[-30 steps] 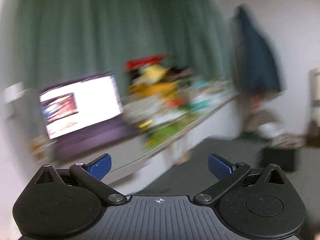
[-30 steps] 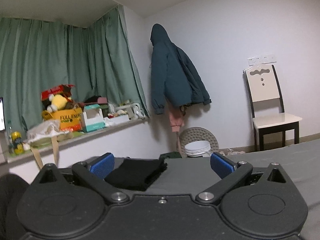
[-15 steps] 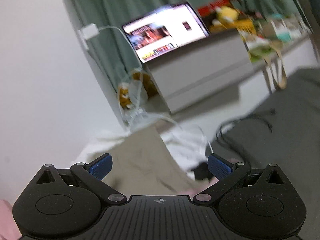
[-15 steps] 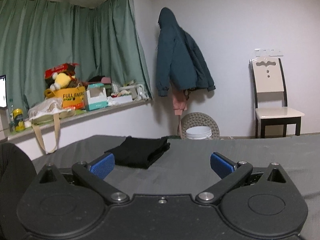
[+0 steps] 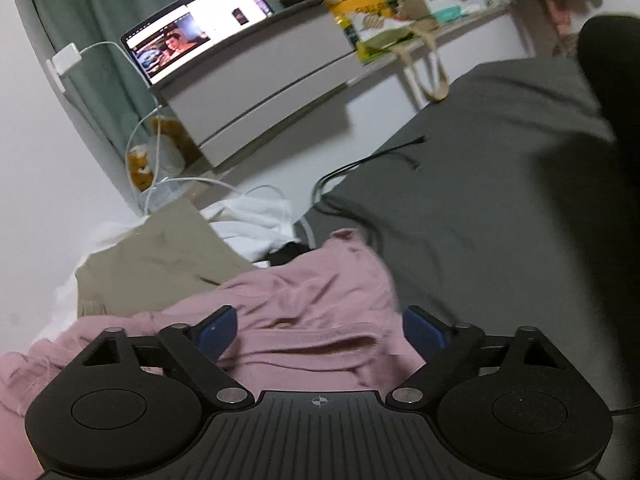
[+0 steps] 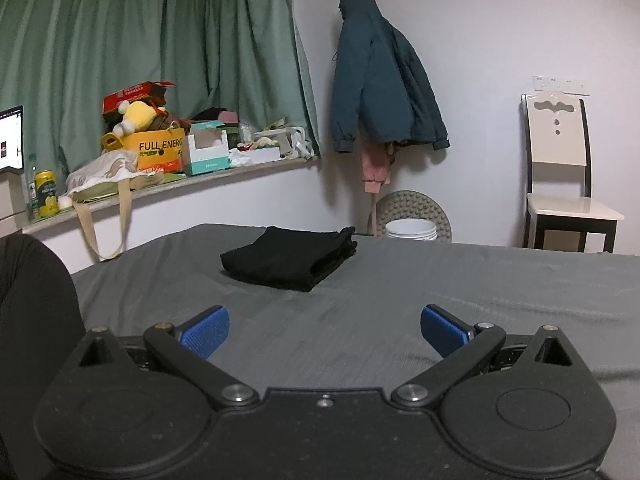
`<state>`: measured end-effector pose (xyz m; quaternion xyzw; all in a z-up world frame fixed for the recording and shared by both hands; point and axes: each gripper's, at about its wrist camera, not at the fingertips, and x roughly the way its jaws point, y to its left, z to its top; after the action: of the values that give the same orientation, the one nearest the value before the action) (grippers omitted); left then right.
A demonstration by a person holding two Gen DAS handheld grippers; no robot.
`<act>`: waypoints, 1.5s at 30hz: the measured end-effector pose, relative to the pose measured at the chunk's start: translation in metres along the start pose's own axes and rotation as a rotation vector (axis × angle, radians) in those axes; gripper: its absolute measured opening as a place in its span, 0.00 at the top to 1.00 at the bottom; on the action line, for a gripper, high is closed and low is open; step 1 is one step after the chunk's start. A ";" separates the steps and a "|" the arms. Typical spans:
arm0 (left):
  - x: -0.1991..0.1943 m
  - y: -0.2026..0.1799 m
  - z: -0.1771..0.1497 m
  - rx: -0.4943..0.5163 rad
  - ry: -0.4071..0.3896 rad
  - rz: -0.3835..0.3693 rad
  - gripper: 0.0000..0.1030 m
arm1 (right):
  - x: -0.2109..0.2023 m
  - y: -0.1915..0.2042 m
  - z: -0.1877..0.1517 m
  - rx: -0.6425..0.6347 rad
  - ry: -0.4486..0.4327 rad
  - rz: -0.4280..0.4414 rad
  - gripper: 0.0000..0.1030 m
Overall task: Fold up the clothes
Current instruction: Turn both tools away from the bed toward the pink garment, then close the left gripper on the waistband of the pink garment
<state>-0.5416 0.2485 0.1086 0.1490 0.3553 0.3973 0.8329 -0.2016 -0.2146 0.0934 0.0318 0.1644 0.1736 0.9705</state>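
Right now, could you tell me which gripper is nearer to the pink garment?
Left. The left gripper hangs right over the pink garment, fingers spread either side of its folds. The right gripper is over bare grey bedsheet, facing the folded black garment.

On the bed point(image 5: 480, 208) at 9 o'clock lie 4 loose garments: 1 pink point(image 5: 304, 312), 1 khaki point(image 5: 160, 256), 1 white point(image 5: 252, 224), 1 black point(image 5: 286, 257). Toward 12 o'clock sits 1 folded black garment point(image 6: 290, 258). 1 chair point(image 6: 560, 184), 1 hanging jacket point(image 6: 380, 88), 1 laptop point(image 5: 192, 40).

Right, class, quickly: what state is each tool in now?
Left tool: open, holding nothing, above the pink garment.
Right tool: open, holding nothing.
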 end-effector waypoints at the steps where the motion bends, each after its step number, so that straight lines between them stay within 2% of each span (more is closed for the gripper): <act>1: 0.005 0.002 0.001 0.026 0.003 0.027 0.13 | 0.000 0.000 0.000 0.002 0.002 0.002 0.00; 2: 0.011 0.004 0.001 0.052 0.006 0.054 0.14 | -0.001 -0.001 0.001 0.008 0.001 0.002 0.00; 3: 0.015 0.005 0.001 0.073 0.018 0.059 0.19 | -0.002 -0.002 0.001 0.014 0.000 0.001 0.00; 4: 0.020 0.007 0.000 0.094 0.030 0.063 0.30 | -0.002 -0.003 0.002 0.021 -0.001 0.000 0.00; 5: 0.023 0.009 0.000 0.108 0.054 0.052 0.34 | -0.002 -0.004 0.002 0.028 -0.001 -0.004 0.00; 7: 0.019 0.008 0.000 0.124 0.059 0.020 0.35 | -0.002 -0.007 0.001 0.042 0.003 -0.012 0.00; 11: -0.003 -0.008 0.003 0.239 0.012 -0.034 0.35 | 0.001 -0.009 0.000 0.065 0.018 -0.021 0.00; 16: 0.004 -0.017 0.001 0.344 0.038 -0.056 0.35 | 0.000 -0.011 0.001 0.069 0.017 -0.014 0.00; 18: 0.015 -0.013 0.002 0.327 0.063 -0.061 0.38 | 0.000 -0.011 0.001 0.067 0.019 -0.011 0.00; 19: 0.019 -0.011 0.002 0.319 0.069 -0.062 0.47 | -0.001 -0.011 0.001 0.067 0.019 -0.009 0.00; 20: 0.022 -0.011 0.002 0.329 0.066 -0.055 0.52 | -0.001 -0.011 0.001 0.066 0.020 -0.007 0.00; 23: 0.029 -0.010 0.008 0.321 0.063 -0.094 0.68 | -0.001 -0.011 0.001 0.066 0.020 -0.005 0.00; 25: 0.033 -0.007 0.013 0.286 0.058 -0.119 0.84 | -0.001 -0.011 0.002 0.065 0.021 -0.005 0.00; 28: 0.039 0.004 0.022 0.188 0.056 -0.150 0.88 | -0.001 -0.011 0.003 0.069 0.025 -0.004 0.00; 32: 0.051 0.032 0.042 -0.027 0.082 -0.212 0.89 | 0.001 -0.014 0.003 0.088 0.032 -0.011 0.00; 35: 0.047 0.056 0.055 -0.191 0.004 -0.298 0.90 | 0.000 -0.016 0.002 0.098 0.030 -0.016 0.00; 37: 0.037 0.064 0.072 -0.227 -0.071 -0.318 0.91 | 0.000 -0.017 0.001 0.103 0.031 -0.022 0.00; 42: 0.009 0.065 0.126 -0.210 -0.304 -0.378 0.93 | 0.004 -0.019 0.000 0.114 0.042 -0.028 0.00; 45: 0.003 0.057 0.166 -0.241 -0.408 -0.441 0.93 | 0.003 -0.020 0.000 0.125 0.036 -0.034 0.00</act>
<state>-0.4536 0.2927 0.2542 0.0455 0.1550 0.2081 0.9647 -0.1925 -0.2328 0.0901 0.0863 0.1928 0.1470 0.9663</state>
